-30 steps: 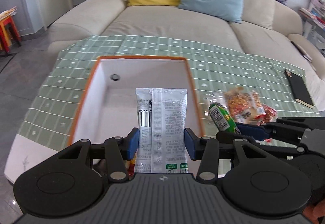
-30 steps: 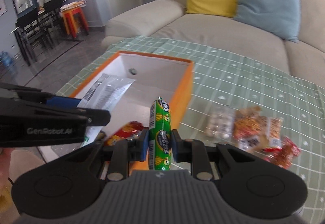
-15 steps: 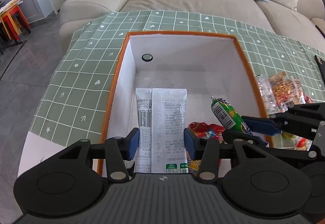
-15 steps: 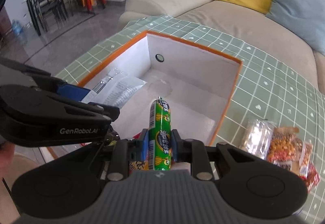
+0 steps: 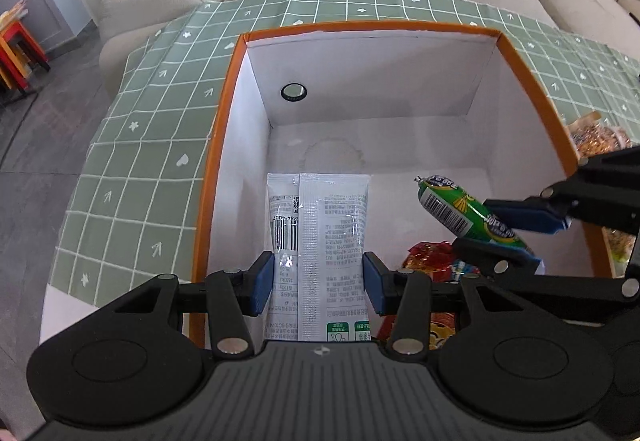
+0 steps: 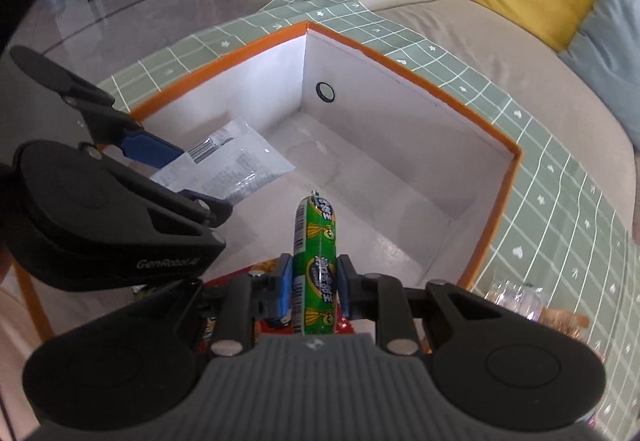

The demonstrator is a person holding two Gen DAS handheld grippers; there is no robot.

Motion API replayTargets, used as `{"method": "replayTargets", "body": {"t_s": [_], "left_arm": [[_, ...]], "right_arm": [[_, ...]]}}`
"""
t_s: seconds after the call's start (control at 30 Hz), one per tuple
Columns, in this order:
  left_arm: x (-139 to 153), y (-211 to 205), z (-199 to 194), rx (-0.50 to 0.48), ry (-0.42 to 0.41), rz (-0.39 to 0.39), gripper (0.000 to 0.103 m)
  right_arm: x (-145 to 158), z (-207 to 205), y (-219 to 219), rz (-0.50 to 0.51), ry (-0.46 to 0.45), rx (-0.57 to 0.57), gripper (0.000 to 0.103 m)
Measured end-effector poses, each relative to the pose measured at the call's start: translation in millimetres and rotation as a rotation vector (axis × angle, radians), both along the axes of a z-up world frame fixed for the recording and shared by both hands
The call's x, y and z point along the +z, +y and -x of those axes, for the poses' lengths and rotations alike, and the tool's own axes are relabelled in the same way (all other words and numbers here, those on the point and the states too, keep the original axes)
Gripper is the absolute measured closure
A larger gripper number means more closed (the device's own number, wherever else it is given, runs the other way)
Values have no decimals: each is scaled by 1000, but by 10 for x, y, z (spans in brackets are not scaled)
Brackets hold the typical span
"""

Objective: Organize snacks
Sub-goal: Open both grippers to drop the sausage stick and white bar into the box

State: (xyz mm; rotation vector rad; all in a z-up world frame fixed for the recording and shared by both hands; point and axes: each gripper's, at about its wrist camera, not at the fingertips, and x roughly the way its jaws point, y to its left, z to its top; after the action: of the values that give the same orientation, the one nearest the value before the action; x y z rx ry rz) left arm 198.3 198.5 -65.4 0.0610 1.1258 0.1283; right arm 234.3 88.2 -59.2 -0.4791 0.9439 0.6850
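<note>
Two snacks hung over the open orange-rimmed box [image 5: 532, 81] on the green-checked table [image 5: 152, 169], each clamped in its own hand-held gripper. The left hand-held gripper [image 5: 318, 281] was clenched on a white foil packet [image 5: 320, 225], its blue pads pressing the packet's two long edges; the packet's long axis ran straight out along the fingers, toward the box's far wall and down at the white floor below. The right hand-held gripper [image 6: 312, 291] was closed tight on a green sausage stick [image 6: 316, 241], which likewise pointed forward along the fingers, its free tip aimed at the bare middle of the box floor. Seen from the left wrist, the stick lay just to the right of the packet, angled in toward it, the two apart and not touching. Red-wrapped snacks [image 5: 432, 261] already sat in the near end of the box, beneath both tools; more packets [image 6: 520, 301] waited on the cloth outside its right wall. Judging by the views, both loads were well inside the rim, with empty floor directly ahead of each, and neither hand looked clearly nearer a drop.
</note>
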Motion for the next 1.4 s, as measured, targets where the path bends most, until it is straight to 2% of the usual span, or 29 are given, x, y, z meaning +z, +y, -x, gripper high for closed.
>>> {"method": "replayTargets", "body": {"t_s": [0.1, 0.3, 0.6, 0.77, 0.87, 0.93, 1.03, 1.17, 1.23, 1.27, 1.4], "left_arm": [[-29, -64, -21, -26, 8, -45, 50], [-88, -133, -28, -55, 26, -83, 49], [-105, -172, -24, -70, 24, -97, 48], [-107, -192, 2, -61, 24, -109, 42], [-70, -203, 32, -51, 11, -109, 39], [-30, -220, 61, -51, -3, -121, 36], [62, -265, 109, -52, -26, -138, 29], [188, -322, 184, -42, -57, -127, 26], [249, -362, 218, -32, -70, -130, 26], [268, -382, 233, -30, -76, -132, 25], [349, -492, 329, -35, -109, -146, 25]], "right_arm": [[-31, 4, 34, 34, -15, 29, 84], [-120, -28, 8, 72, -16, 27, 83], [-56, -7, -57, 30, -42, 35, 83], [5, 8, -100, 20, -52, 31, 81], [47, 11, -139, 9, -63, 19, 74], [77, 8, -179, -5, -69, 5, 64], [129, 20, -251, -21, -86, -22, 54], [263, 70, -396, -72, -98, -39, 52], [339, 122, -461, -83, -121, -57, 42], [377, 154, -500, -91, -137, -68, 40], [505, 237, -713, -134, -158, -104, 39]]}}
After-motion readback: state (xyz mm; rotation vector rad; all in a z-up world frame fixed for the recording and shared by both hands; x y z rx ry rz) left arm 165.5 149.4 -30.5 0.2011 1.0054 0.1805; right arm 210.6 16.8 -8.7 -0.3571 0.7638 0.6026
